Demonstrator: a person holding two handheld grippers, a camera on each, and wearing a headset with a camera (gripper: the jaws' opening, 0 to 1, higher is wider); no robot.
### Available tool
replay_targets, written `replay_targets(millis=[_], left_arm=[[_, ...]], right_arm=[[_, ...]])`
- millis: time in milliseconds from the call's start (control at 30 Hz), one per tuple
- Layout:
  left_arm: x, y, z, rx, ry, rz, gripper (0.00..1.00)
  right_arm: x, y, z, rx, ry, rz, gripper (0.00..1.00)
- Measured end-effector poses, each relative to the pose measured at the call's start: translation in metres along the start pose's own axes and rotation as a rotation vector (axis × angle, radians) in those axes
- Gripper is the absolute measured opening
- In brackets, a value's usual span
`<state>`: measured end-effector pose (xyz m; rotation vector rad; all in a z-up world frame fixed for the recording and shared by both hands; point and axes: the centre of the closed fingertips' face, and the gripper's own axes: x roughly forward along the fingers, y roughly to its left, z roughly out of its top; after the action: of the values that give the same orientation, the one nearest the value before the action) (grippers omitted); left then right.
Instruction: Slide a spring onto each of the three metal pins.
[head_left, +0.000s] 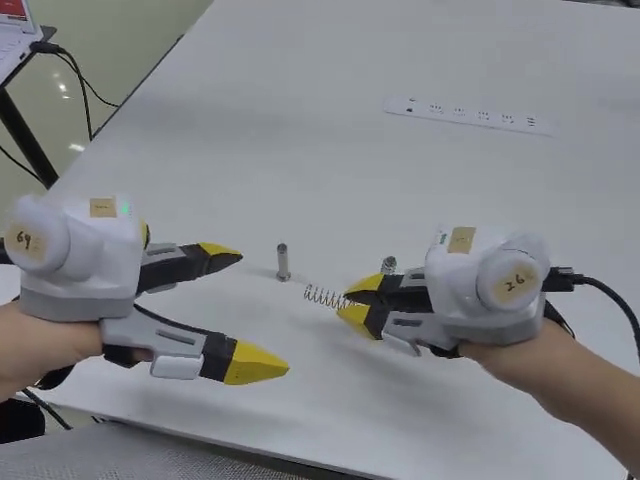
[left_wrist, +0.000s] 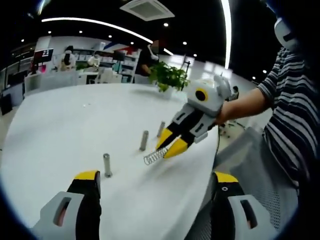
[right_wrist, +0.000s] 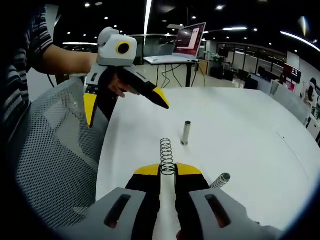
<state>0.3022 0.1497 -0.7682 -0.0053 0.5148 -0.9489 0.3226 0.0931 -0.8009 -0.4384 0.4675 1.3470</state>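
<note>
I have the right gripper (head_left: 358, 300) closed on one end of a spring (head_left: 324, 296). The rest of the coil sticks out past the yellow tips, free of the white worktop (head_left: 330, 150). In the head view the spring's long axis runs nearly level, with its free end pointing to about 9 o'clock. In the right gripper view it points straight ahead along the jaws, toward 12 o'clock.

The first pin (head_left: 283, 262) stands upright on the worktop near the spring's free end, at roughly 11 o'clock from it and not touching it. The second pin (head_left: 388, 266) stands just behind the right gripper, close to its upper jaw. From the left gripper view I can also see a third pin (left_wrist: 161, 129) beyond the other two, in line with them. None of the three pins I can see carries a spring.

My left gripper (head_left: 238, 310) is held off to 9 o'clock of the pins with its jaws spread wide and nothing between them. A power strip (head_left: 470, 115) lies well apart, toward 1 o'clock on the far side of the worktop.
</note>
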Motion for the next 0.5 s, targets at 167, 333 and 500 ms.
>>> replay_targets(millis=[167, 333, 500], left_arm=[[0.007, -0.005, 0.006, 0.036, 0.015, -0.051, 0.88], [0.016, -0.014, 0.01, 0.062, 0.028, -0.122, 0.84], [0.024, -0.02, 0.017, 0.085, 0.018, -0.169, 0.79]], right_arm=[[-0.015, 0.002, -0.005, -0.045, 0.001, 0.004, 0.07], [-0.025, 0.003, -0.006, -0.07, -0.008, 0.013, 0.07], [-0.031, 0.003, -0.004, -0.084, -0.024, 0.022, 0.07]])
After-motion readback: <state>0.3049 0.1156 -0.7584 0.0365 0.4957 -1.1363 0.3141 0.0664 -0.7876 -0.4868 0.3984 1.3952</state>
